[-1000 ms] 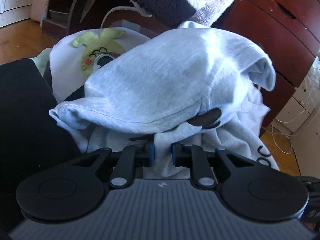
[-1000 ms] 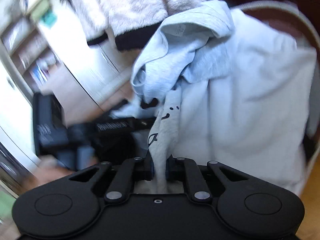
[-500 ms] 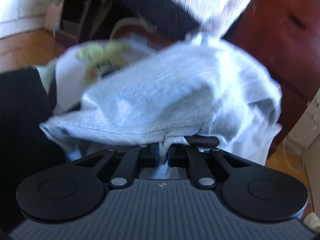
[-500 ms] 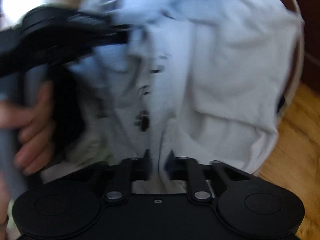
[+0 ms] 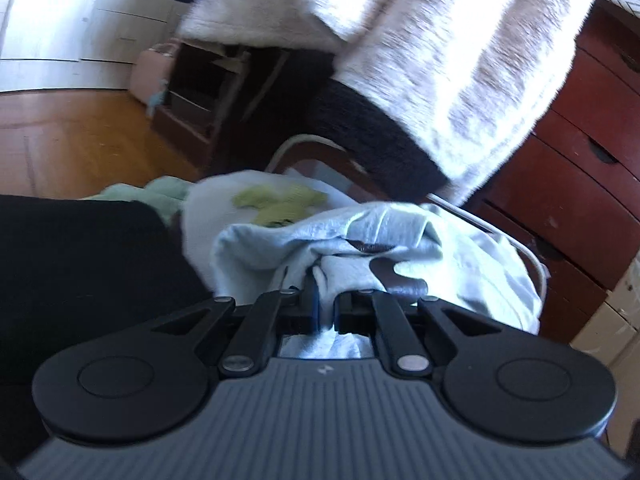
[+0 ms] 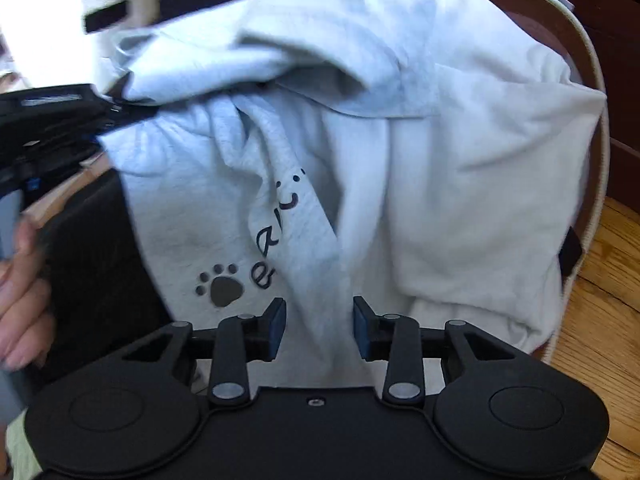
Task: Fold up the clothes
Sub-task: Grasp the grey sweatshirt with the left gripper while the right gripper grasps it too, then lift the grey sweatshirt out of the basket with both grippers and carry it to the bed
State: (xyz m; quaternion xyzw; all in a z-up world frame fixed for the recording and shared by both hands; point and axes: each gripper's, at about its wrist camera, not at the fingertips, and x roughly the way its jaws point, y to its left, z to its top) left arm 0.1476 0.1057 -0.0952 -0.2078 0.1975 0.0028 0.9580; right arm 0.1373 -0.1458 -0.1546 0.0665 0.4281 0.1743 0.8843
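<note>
A light grey sweatshirt with a dark paw print and lettering lies heaped over a basket. My left gripper is shut on a bunched fold of it. From the right wrist view, that left gripper pinches the sweatshirt's upper left edge. My right gripper is low on the front of the sweatshirt and its jaws are opening. A ridge of the fabric runs between the blue pads, which stand apart from it.
A white garment with a green print lies behind the sweatshirt. A fuzzy cream and black garment hangs above. The basket rim curves at the right, beside a red-brown dresser and wood floor. A hand holds the left gripper.
My right gripper's jaws have parted and let go of the fold they pinched. My left gripper has closed on the fabric and lifted, tilting its view upward.
</note>
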